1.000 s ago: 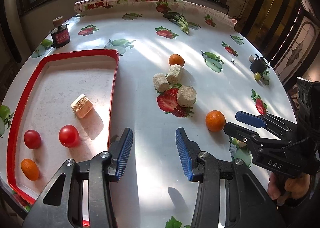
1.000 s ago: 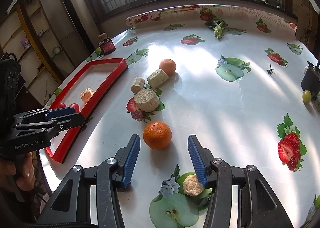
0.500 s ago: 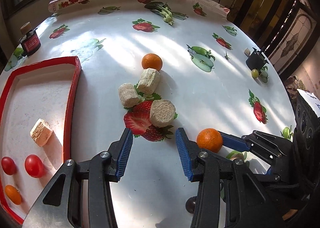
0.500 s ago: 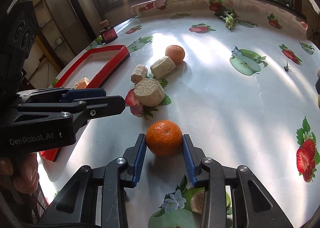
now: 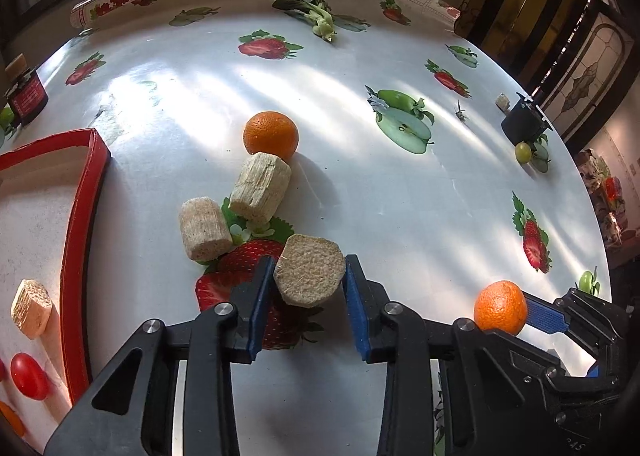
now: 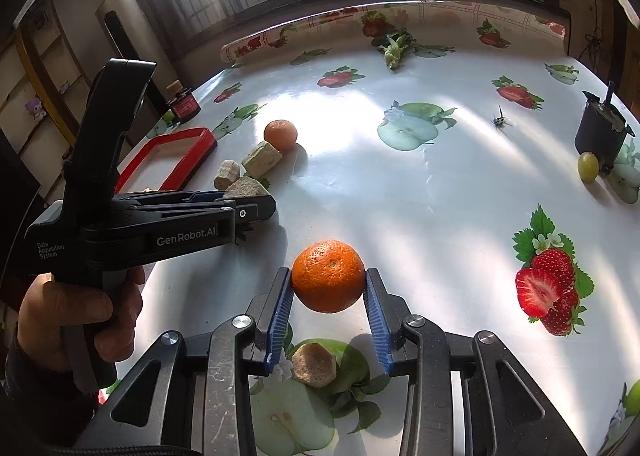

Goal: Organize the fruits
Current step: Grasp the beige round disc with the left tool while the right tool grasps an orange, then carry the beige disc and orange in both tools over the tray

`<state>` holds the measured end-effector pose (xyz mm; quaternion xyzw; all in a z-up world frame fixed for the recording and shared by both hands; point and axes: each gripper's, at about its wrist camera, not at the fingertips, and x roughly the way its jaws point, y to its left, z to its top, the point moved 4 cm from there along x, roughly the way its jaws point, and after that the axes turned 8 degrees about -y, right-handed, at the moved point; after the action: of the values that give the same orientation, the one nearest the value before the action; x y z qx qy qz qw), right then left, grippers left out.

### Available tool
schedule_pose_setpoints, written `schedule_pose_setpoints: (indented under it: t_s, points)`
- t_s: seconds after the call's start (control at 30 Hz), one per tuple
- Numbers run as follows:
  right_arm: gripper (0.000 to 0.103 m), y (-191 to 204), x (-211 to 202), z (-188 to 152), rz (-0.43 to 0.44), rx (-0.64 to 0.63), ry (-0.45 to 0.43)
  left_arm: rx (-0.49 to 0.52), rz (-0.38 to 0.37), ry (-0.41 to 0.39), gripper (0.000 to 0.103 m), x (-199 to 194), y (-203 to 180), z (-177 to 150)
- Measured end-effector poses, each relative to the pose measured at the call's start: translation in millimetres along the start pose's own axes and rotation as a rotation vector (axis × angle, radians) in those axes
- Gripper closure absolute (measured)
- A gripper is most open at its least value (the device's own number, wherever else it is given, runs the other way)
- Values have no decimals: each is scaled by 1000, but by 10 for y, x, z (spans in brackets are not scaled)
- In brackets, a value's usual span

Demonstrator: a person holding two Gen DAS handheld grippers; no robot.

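Observation:
My right gripper (image 6: 327, 296) is shut on an orange mandarin (image 6: 328, 276) and holds it just above the table; it also shows in the left wrist view (image 5: 500, 307). My left gripper (image 5: 306, 288) has its blue pads on both sides of a beige chunk (image 5: 310, 276), touching or nearly touching it. Two more beige chunks (image 5: 262, 186) (image 5: 204, 228) and a second mandarin (image 5: 271, 135) lie beyond. The red tray (image 5: 76, 248) at the left holds a beige chunk (image 5: 32, 308) and a red tomato (image 5: 29, 376).
A dark jar (image 5: 26, 96) stands at the far left. A black pot (image 6: 600, 132) with a green grape (image 6: 588, 166) is at the right. Another beige chunk (image 6: 314, 364) lies under my right gripper. Greens (image 5: 320, 16) lie at the far edge.
My left gripper moved forward to the near beige chunk and narrowed around it. My right gripper closed on the mandarin and lifted it slightly.

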<state>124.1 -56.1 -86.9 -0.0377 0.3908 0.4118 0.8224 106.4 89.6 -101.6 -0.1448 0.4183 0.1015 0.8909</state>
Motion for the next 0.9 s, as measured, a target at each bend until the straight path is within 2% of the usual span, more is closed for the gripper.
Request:
schedule_pose_setpoints:
  t_s: [0.53, 0.9]
  points:
    - [66, 290, -63, 50, 16, -43, -19, -31, 36, -79, 71, -584, 276, -128]
    - [66, 621, -39, 100, 42, -94, -21, -72, 80, -102, 71, -804, 585, -239]
